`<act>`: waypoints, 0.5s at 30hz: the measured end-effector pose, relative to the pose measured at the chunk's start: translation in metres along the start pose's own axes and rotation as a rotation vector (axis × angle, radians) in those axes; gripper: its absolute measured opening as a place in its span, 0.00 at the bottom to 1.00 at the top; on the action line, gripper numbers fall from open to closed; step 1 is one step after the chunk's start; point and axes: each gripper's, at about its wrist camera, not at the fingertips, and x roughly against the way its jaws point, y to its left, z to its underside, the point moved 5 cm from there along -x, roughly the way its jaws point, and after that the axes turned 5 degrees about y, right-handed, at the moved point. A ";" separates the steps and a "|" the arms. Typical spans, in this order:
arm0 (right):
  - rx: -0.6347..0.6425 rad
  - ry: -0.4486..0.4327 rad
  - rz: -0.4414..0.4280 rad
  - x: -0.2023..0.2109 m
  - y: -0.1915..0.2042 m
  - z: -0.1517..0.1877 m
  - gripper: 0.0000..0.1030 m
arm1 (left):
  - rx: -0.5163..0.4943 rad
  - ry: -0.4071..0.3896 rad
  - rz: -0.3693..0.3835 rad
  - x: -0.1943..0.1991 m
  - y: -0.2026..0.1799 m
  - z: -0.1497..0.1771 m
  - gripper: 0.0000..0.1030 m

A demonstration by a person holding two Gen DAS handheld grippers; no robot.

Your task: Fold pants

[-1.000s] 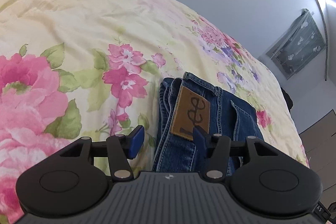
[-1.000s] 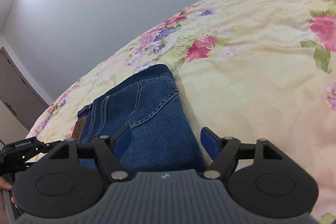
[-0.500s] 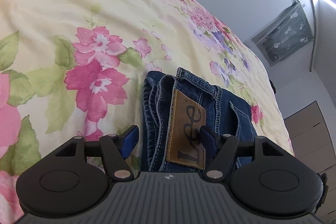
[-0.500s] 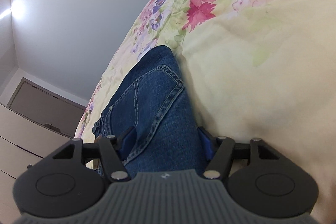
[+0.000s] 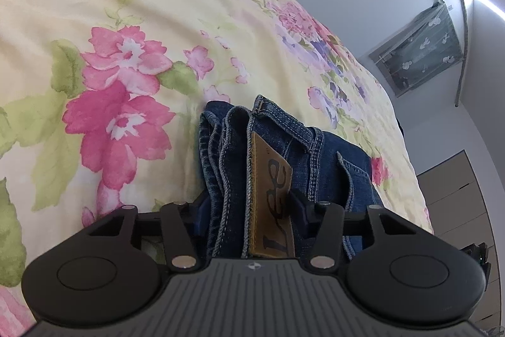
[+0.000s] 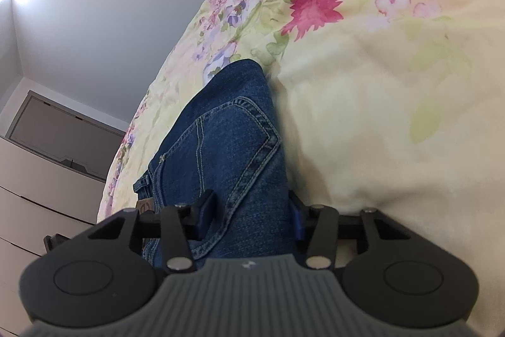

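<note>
The blue jeans point(image 5: 284, 147) lie folded in a thick stack on the flowered bedspread point(image 5: 126, 21). In the left wrist view the waistband end faces me, with a tan leather label point(image 5: 271, 201). My left gripper point(image 5: 249, 207) straddles the stacked layers at that end, its fingers pressed against both sides of the denim. In the right wrist view the jeans point(image 6: 227, 141) show a back pocket. My right gripper point(image 6: 252, 210) straddles the folded edge there, one finger on top and one against the bedspread side.
The bedspread point(image 6: 378, 84) spreads wide around the jeans. A grey wall rises beyond the bed. A curtained window point(image 5: 419, 49) is at the far right. Drawers point(image 6: 38, 185) stand beside the bed at the left.
Both grippers have moved forward and down onto the jeans. Their fingers went from wide apart in front of the denim to closed in around the folded stack.
</note>
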 end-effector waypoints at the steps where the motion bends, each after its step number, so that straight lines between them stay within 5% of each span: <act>1: 0.008 -0.001 0.006 0.002 0.002 0.000 0.37 | 0.000 -0.002 -0.006 0.001 -0.001 0.000 0.49; 7: 0.061 -0.014 0.041 0.016 0.030 -0.001 0.25 | 0.018 -0.025 -0.037 0.014 -0.011 -0.001 0.34; 15: 0.192 -0.012 0.066 0.034 0.108 0.009 0.22 | 0.004 -0.073 -0.054 0.073 -0.017 -0.013 0.32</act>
